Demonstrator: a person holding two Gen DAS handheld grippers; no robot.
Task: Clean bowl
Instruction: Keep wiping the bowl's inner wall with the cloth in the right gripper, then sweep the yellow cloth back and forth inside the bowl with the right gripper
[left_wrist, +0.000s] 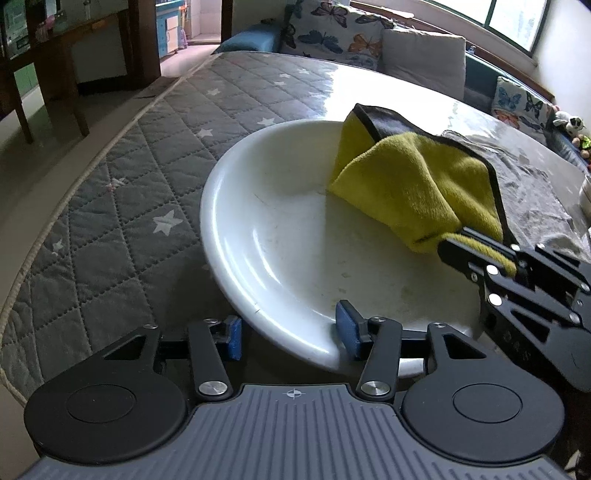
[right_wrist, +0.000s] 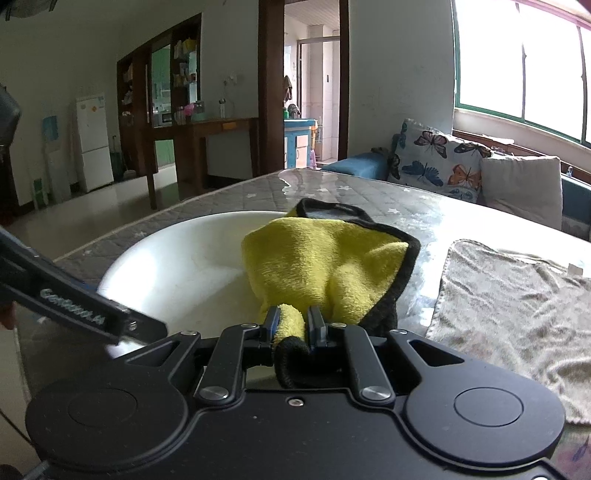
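I am wiping the inside of the one white bowl (left_wrist: 295, 236), which is filling the centre of the left wrist view and sitting on the quilted star-patterned table cover (left_wrist: 122, 206). My right tongs (right_wrist: 292, 325) are clenched on a fold of the one yellow cloth (right_wrist: 317, 266), its dark-edged bulk bunching up ahead of the pads in the middle of the right wrist view and lying against the bowl's far inner wall. My left tongs (left_wrist: 291, 334) are standing released at the lower middle of their own view, one blue pad (left_wrist: 347, 328) inside the near rim and the other outside it, neither pressing, as far as I can see.

To do this step well, I judge that I should be closing the left tongs on the rim first, so the bowl is not sliding on the cover, then dragging the cloth in slow arcs across the floor of the bowl, where faint marks are showing, keeping the cloth flat and not letting the metal fingers scrape the glaze.

Counting: one bowl, one yellow cloth, two tongs, and one grey towel (right_wrist: 517, 295) lying spread at the right of the right wrist view, apart from the bowl.
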